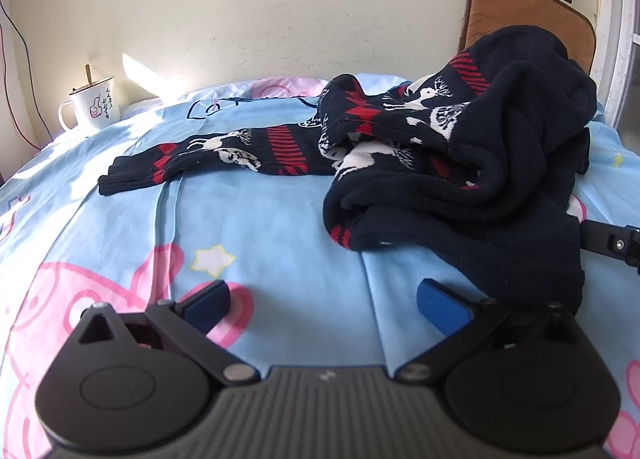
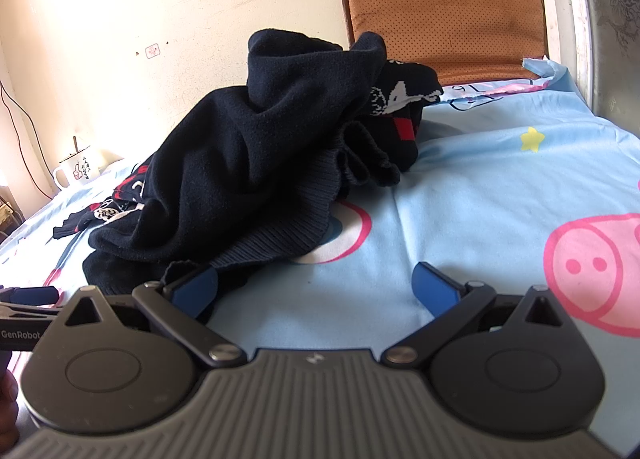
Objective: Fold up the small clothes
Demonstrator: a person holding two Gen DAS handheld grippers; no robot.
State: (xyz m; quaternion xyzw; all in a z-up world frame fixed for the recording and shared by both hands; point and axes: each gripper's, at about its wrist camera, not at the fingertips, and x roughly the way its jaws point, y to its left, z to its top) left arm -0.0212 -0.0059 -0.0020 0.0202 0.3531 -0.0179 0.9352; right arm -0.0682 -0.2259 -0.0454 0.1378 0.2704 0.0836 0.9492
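Observation:
A small dark navy knit sweater [image 1: 460,163] with red stripes and white reindeer lies crumpled in a heap on the blue cartoon bedsheet [image 1: 260,227]. One sleeve [image 1: 208,155] stretches flat to the left. My left gripper [image 1: 324,307] is open just in front of the heap, its right finger close to the sweater's hem. In the right wrist view the same sweater [image 2: 248,163] piles up ahead and to the left. My right gripper [image 2: 316,291] is open, and its left finger [image 2: 196,287] touches the ribbed hem. Nothing sits between either pair of fingers.
A white enamel mug [image 1: 94,105] stands at the far left near the wall. A brown padded chair back [image 2: 444,15] rises behind the bed. The other gripper's black body [image 1: 612,243] shows at the right edge. Bare sheet [image 2: 500,187] lies right of the heap.

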